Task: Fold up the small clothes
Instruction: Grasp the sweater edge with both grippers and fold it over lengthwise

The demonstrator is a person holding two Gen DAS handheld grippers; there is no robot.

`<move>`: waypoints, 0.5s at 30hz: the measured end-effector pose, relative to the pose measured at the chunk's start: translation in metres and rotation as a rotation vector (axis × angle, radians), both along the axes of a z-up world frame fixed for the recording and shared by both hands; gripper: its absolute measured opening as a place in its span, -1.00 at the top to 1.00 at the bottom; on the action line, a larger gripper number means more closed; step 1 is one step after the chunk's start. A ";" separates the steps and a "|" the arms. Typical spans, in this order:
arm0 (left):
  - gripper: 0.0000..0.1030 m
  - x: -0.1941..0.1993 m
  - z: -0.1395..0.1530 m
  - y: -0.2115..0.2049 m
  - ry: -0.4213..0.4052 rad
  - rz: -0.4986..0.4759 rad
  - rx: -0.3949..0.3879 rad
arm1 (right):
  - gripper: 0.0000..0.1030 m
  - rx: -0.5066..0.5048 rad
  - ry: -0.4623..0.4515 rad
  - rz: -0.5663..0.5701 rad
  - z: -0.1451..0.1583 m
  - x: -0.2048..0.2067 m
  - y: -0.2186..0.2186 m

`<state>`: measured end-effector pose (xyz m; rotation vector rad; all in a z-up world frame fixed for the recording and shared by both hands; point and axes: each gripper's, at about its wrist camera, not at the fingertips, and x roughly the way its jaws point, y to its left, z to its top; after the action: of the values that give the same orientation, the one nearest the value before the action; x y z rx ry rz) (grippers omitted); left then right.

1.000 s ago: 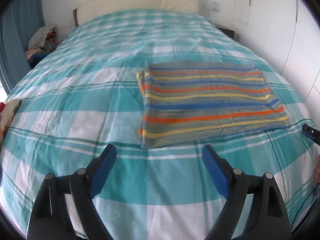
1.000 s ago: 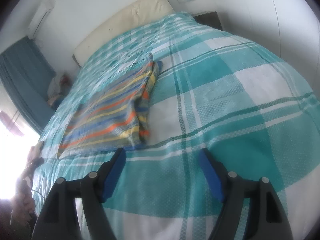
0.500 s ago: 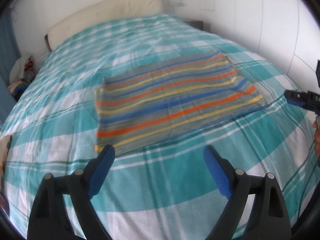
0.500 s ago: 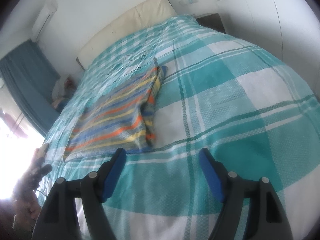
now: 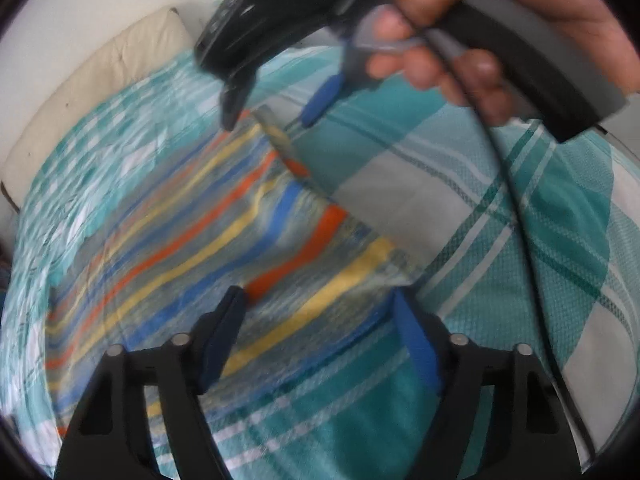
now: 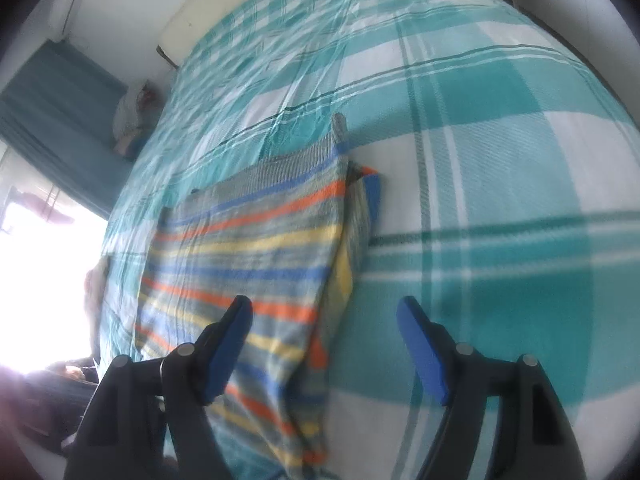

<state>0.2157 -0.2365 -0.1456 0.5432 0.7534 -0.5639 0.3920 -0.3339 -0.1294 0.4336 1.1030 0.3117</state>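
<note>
- Left wrist view: my left tongs [image 5: 316,334] are spread wide, grasping nothing, at the bottom centre of the frame. The striped cloth [image 5: 200,248] lies flat on the bed [image 5: 500,220], filling the middle and left, its near right corner just beyond my blue pads [image 5: 416,344].
- Same view, upper frame: my right hand [image 5: 460,40] carries the right tongs [image 5: 276,108], spread apart over the cloth's far right corner.
- Right wrist view: my right tongs [image 6: 324,352] are released, bottom centre. The striped cloth [image 6: 256,256] sits centre-left; its right edge runs between my two pads.
</note>
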 end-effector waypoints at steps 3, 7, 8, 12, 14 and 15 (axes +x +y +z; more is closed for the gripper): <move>0.85 0.004 0.000 0.002 0.027 -0.004 -0.047 | 0.17 0.081 0.024 -0.016 -0.013 0.034 0.001; 0.90 0.004 0.018 0.036 0.036 0.050 -0.204 | 0.85 0.044 0.001 -0.021 -0.010 0.044 0.008; 0.90 0.001 0.025 0.048 0.029 0.067 -0.239 | 0.85 0.036 -0.018 -0.013 -0.005 0.042 0.010; 0.91 -0.009 0.053 0.103 0.017 0.159 -0.378 | 0.85 0.038 -0.089 0.026 0.026 0.031 0.031; 0.91 -0.013 0.064 0.139 0.020 0.229 -0.439 | 0.85 0.033 -0.122 0.071 0.044 0.031 0.055; 0.91 -0.013 0.067 0.156 0.030 0.264 -0.463 | 0.85 0.039 -0.134 0.092 0.052 0.031 0.070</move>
<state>0.2026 -0.0809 -0.0788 0.0054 0.6813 -0.4799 0.4227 -0.2641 -0.0779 0.3917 0.9885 0.4377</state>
